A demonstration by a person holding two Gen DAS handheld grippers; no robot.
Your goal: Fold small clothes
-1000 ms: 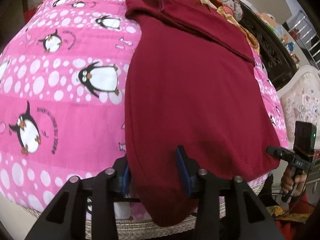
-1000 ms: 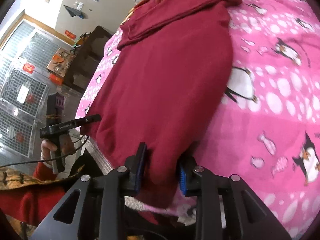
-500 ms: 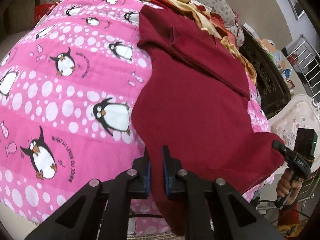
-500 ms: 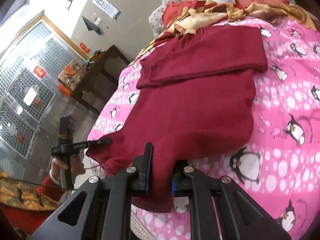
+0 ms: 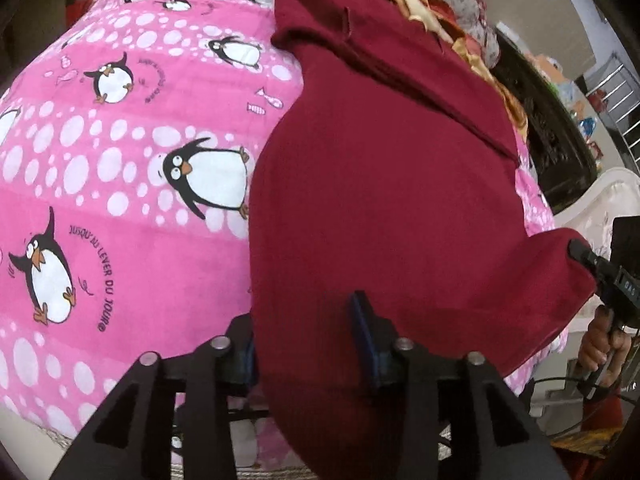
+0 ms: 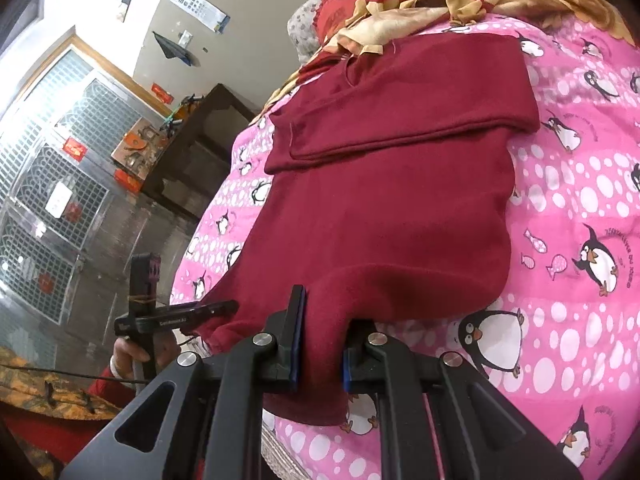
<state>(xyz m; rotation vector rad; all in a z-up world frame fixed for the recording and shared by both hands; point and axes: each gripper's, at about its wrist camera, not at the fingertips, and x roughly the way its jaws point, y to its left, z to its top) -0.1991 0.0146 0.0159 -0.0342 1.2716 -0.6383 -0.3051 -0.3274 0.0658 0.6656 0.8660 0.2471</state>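
Note:
A dark red garment [image 5: 384,208] lies on the pink penguin bedcover [image 5: 100,184], its far part folded over into a band [image 6: 400,108]. My left gripper [image 5: 304,328] sits at the garment's near edge. Its jaws are opening wide, and the cloth lies loose between the blue pads [image 5: 362,332]. My right gripper [image 6: 326,312] is shut on a bunch of the near hem and holds it raised off the bed. The left wrist view shows that gripper [image 5: 576,250] at a lifted corner on the right. In the right wrist view the left gripper [image 6: 230,307] meets the garment's corner.
Pillows and a yellow-red cloth [image 6: 420,4] are heaped at the head of the bed. A dark wooden cabinet [image 6: 200,148] and metal window grilles [image 6: 52,184] stand beyond the bed's edge. A hand in a red sleeve [image 6: 132,354] grips the left gripper's handle.
The left jaws closed to a narrow gap on the garment's edge half a second ago and have now spread wide. The right gripper rose with the hem, then kept still.

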